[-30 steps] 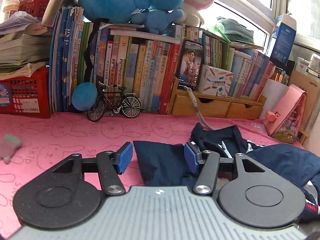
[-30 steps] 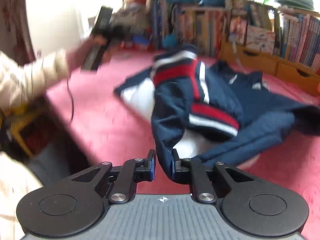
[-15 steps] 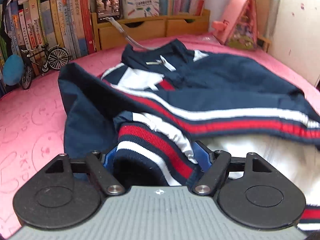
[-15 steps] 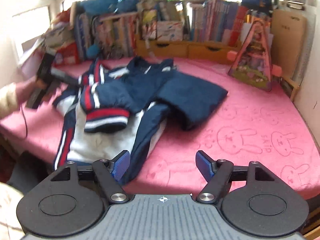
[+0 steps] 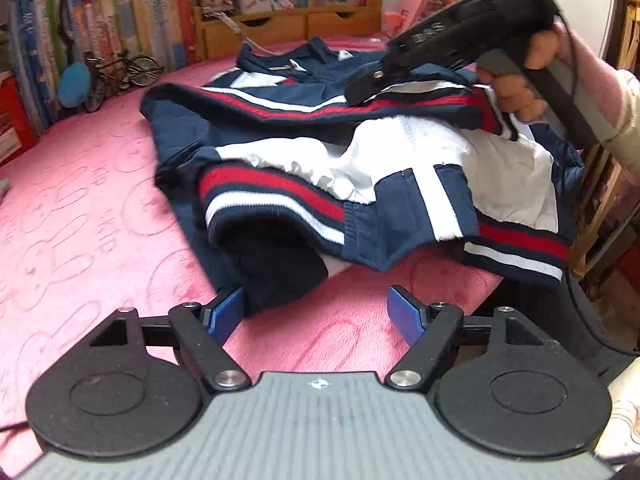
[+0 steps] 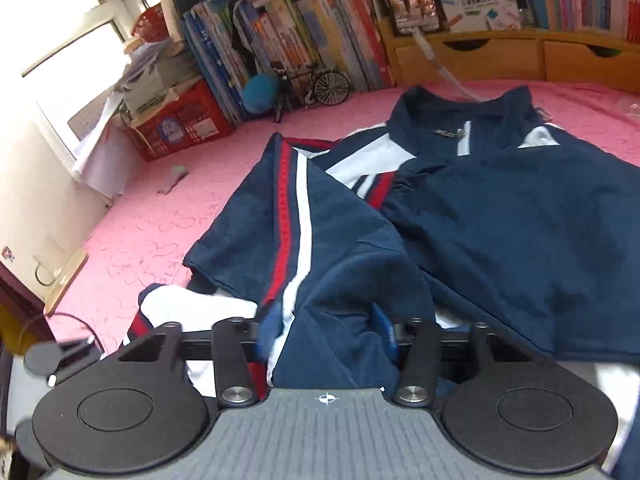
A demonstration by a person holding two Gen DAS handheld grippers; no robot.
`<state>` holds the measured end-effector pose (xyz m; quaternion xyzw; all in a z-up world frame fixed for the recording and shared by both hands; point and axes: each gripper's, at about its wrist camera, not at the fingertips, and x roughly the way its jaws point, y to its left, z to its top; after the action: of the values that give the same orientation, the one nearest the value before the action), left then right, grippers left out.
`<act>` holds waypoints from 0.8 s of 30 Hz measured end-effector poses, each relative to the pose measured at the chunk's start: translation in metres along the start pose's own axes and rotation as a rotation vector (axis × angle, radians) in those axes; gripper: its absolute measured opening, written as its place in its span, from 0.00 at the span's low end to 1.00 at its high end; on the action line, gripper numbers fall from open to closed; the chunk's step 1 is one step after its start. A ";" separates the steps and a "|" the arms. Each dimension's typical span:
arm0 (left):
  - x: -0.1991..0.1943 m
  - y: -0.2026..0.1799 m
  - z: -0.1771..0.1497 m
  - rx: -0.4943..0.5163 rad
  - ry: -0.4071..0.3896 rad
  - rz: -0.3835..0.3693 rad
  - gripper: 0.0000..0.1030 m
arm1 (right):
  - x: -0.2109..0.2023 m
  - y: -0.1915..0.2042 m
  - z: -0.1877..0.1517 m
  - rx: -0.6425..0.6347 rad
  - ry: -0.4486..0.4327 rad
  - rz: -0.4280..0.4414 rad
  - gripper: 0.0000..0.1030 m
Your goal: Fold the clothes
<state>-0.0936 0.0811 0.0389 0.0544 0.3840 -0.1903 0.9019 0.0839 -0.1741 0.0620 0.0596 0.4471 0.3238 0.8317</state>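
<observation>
A navy jacket [image 5: 400,200] with red and white stripes and a white lining lies crumpled on the pink blanket [image 5: 80,220]. Its striped cuff [image 5: 272,200] and dark sleeve opening lie just ahead of my left gripper [image 5: 316,312], which is open; the sleeve touches the left pad. A hand [image 5: 520,96] holds my right gripper [image 5: 364,88] over the striped hem at the far right. In the right wrist view the right gripper [image 6: 324,330] has closed on a bunch of the jacket [image 6: 520,220] hem, with fabric filling the gap between its jaws.
Books [image 6: 280,40] and wooden drawers [image 5: 288,28] line the back. A model bicycle [image 5: 120,72] and a red basket [image 6: 176,124] stand at the back left. A small grey object [image 6: 176,174] lies on the blanket. The blanket's edge drops off at the right.
My left gripper drew back off the striped cuff and stays open. My right gripper moved in from the bed's edge onto the jacket hem and its jaws narrowed on the fabric.
</observation>
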 end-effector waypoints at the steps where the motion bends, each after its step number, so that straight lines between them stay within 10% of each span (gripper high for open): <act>1: -0.013 0.009 -0.003 -0.065 -0.021 0.000 0.75 | 0.012 0.009 0.010 0.029 0.014 0.006 0.30; 5: -0.061 0.040 -0.012 -0.305 -0.135 0.074 0.79 | 0.053 0.082 0.039 -0.071 0.041 0.365 0.35; 7: -0.080 0.053 -0.015 -0.373 -0.197 0.124 0.87 | 0.049 0.113 0.040 -0.154 0.051 0.578 0.62; 9: -0.089 0.060 -0.013 -0.401 -0.246 0.160 0.97 | 0.037 0.122 0.039 -0.209 0.005 0.598 0.75; 16: -0.046 0.070 0.021 -0.409 -0.269 0.233 1.00 | 0.031 0.044 0.018 -0.403 -0.233 -0.326 0.84; 19: -0.021 0.081 0.029 -0.433 -0.228 0.310 1.00 | 0.054 -0.003 0.004 -0.377 -0.116 -0.408 0.82; 21: -0.004 0.089 0.034 -0.448 -0.200 0.361 0.87 | 0.061 -0.029 0.000 -0.288 -0.074 -0.385 0.64; 22: 0.004 0.093 0.037 -0.456 -0.186 0.387 0.75 | 0.058 -0.036 0.001 -0.250 -0.092 -0.435 0.31; 24: 0.021 0.100 0.042 -0.471 -0.158 0.438 0.41 | 0.043 -0.046 0.005 -0.233 -0.150 -0.601 0.09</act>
<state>-0.0136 0.1571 0.0484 -0.0895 0.3256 0.0986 0.9361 0.1269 -0.1840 0.0171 -0.1468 0.3423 0.1075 0.9218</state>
